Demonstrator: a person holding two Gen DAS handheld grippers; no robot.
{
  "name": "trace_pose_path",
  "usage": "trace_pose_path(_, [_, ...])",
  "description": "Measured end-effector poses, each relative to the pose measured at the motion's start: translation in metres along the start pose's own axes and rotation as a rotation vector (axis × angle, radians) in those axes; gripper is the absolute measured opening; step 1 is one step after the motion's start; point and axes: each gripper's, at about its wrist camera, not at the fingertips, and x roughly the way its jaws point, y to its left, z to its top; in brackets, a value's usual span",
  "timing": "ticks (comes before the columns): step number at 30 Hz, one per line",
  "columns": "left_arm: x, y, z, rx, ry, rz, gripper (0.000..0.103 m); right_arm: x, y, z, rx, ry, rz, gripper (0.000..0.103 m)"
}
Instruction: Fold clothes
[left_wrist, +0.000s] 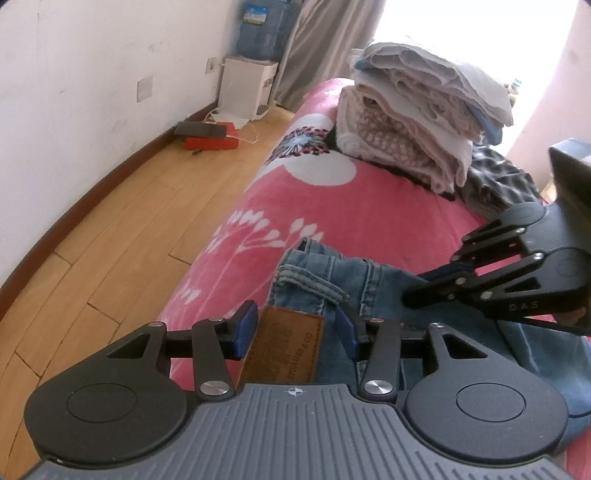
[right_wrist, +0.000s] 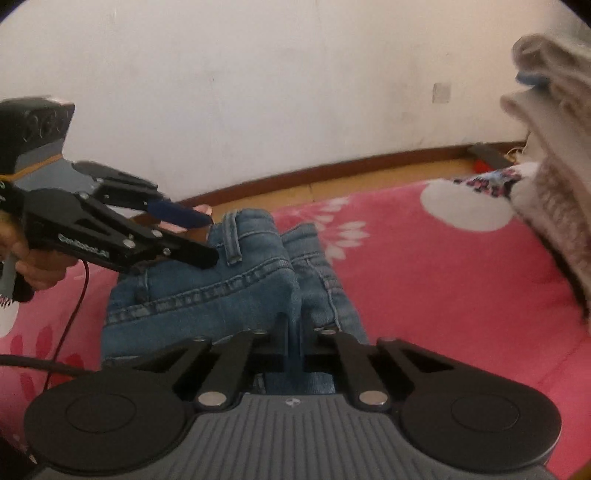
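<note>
Blue jeans (left_wrist: 369, 280) lie bunched on a pink flowered blanket (left_wrist: 332, 206). My left gripper (left_wrist: 295, 328) is open over the waistband, its brown leather patch (left_wrist: 284, 347) lying between the blue pads (left_wrist: 243, 328), which do not visibly squeeze it. From the right wrist view, the left gripper (right_wrist: 210, 238) reaches the jeans (right_wrist: 207, 295) at the belt-loop end, held by a hand (right_wrist: 37, 266). My right gripper (right_wrist: 293, 332) is shut on a raised fold of denim. In the left wrist view the right gripper (left_wrist: 410, 291) comes in from the right, pinching the cloth.
A tall stack of folded pale clothes (left_wrist: 417, 122) sits at the far end of the blanket, with a dark checked garment (left_wrist: 495, 181) beside it. Wooden floor (left_wrist: 129, 229) runs along the left, with a red box (left_wrist: 210, 142) and a water dispenser (left_wrist: 247, 88) by the wall.
</note>
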Motion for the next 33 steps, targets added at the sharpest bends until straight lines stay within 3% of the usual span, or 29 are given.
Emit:
trace_pose_path(7, [0.000,-0.009,0.014,0.023,-0.027,-0.029,0.046,-0.019,-0.010,-0.002,0.008,-0.038,-0.041,0.005])
trace_pose_path(13, [0.015,-0.011,0.007,0.057,0.030,0.029,0.046,0.011,-0.012,-0.012,0.000,0.001,-0.039,0.006])
trace_pose_path(16, [0.003,-0.014,0.012,0.054,-0.033,0.052,0.047,0.013,-0.018,-0.012,0.031,0.003,-0.027,0.010])
trace_pose_path(19, [-0.007,-0.025,0.020,0.089,-0.096,0.054,0.047,-0.011,-0.036,-0.012,0.114,-0.021,-0.033,0.032])
trace_pose_path(20, [-0.007,-0.029,0.023,0.096,-0.105,0.036,0.047,-0.025,-0.045,-0.015,0.153,-0.040,-0.041,0.033])
trace_pose_path(24, [0.001,-0.045,0.030,0.125,-0.106,-0.025,0.047,-0.080,-0.075,-0.044,0.260,-0.049,-0.087,0.033])
trace_pose_path(30, [0.039,-0.065,0.017,0.230,-0.008,0.069,0.047,-0.131,-0.062,-0.117,0.275,0.047,-0.148,0.033])
trace_pose_path(33, [0.048,-0.065,0.013,0.246,0.011,0.093,0.047,-0.135,-0.049,-0.139,0.249,0.044,-0.177,0.033])
